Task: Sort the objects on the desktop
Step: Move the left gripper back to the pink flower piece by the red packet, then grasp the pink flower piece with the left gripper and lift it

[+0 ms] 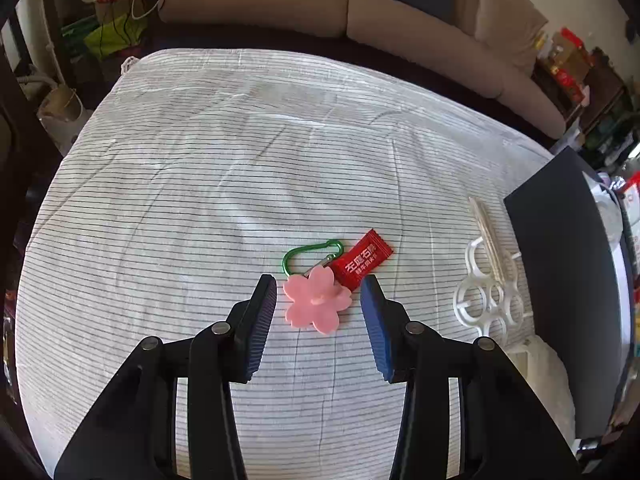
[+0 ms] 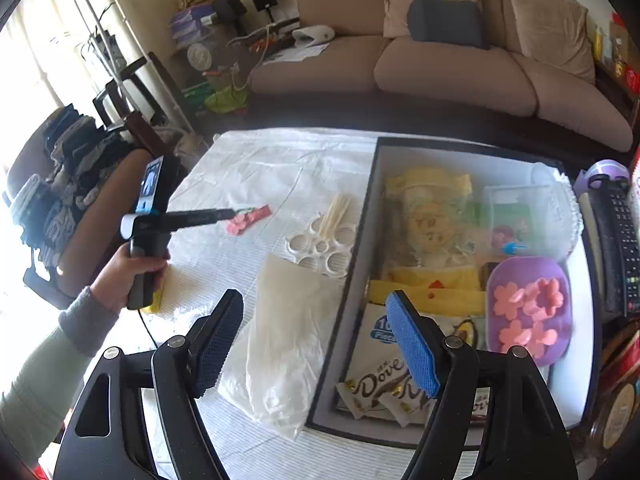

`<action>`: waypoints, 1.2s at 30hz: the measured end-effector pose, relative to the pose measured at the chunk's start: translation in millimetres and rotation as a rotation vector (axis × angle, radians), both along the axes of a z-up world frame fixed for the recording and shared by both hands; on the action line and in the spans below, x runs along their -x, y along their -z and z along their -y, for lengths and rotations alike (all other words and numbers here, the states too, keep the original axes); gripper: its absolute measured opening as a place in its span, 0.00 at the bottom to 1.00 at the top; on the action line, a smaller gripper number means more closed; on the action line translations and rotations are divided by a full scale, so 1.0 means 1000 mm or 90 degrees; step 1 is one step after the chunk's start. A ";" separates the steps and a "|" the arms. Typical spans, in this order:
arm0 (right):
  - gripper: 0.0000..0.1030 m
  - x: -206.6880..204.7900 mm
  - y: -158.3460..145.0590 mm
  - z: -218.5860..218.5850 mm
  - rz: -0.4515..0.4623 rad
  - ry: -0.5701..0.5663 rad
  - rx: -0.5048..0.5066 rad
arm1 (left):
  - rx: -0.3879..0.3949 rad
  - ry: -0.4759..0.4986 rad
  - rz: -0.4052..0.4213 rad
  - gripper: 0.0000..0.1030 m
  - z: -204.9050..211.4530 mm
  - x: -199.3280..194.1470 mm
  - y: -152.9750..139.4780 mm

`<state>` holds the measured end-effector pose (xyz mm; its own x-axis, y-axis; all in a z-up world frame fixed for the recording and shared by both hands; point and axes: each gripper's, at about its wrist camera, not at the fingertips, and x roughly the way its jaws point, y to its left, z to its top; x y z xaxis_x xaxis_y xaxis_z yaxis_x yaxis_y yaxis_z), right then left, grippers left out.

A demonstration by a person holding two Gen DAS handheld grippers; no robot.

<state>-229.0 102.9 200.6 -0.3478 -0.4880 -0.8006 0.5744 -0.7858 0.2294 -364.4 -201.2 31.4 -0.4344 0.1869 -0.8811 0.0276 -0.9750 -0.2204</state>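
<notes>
Two things lie between the left tool's parted pads on the striped bench cloth: a pink flower charm on a green clip, and a red sachet touching the charm's upper right edge. Neither pad presses on anything yet. The right tool hangs spread and empty over the near rim of the black box, where a purple tray already holds similar pink flowers.

Closing here could go wrong: the right pad sits just beside the sachet's corner, so it may pinch both items or flick the sachet aside. The flat charm may also slip, or the dangling clip snag the wrinkled cloth.
</notes>
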 end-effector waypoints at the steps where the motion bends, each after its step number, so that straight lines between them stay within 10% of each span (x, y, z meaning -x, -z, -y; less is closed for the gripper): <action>1: 0.75 -0.001 0.003 0.005 0.001 -0.004 -0.007 | 0.003 0.005 0.000 0.39 -0.001 0.002 0.002; 7: 0.75 0.002 0.018 0.014 0.021 -0.004 -0.014 | 0.006 0.010 0.013 0.37 -0.005 0.006 0.011; 8: 0.75 0.001 0.019 0.015 0.022 -0.006 -0.014 | 0.012 0.007 0.008 0.15 -0.005 0.005 0.011; 10: 0.75 0.001 0.020 0.016 0.023 -0.007 -0.017 | 0.021 0.000 0.002 0.05 -0.005 0.005 0.009; 17: 0.75 -0.002 0.015 0.013 0.021 -0.002 -0.023 | -0.014 -0.034 -0.005 0.05 0.003 -0.004 -0.007; 33: 0.74 -0.007 -0.015 -0.056 -0.012 0.091 -0.017 | -0.109 0.161 -0.062 0.05 -0.096 -0.102 -0.164; 36: 0.40 -0.004 -0.018 -0.086 -0.005 0.114 -0.005 | -0.142 0.214 -0.060 0.05 -0.152 -0.108 -0.183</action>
<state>-225.3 188.7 218.6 -0.4352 -0.4115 -0.8008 0.4274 -0.8772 0.2185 -256.8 -49.3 214.0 -0.3928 0.5143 -0.7624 -0.3143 -0.8541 -0.4143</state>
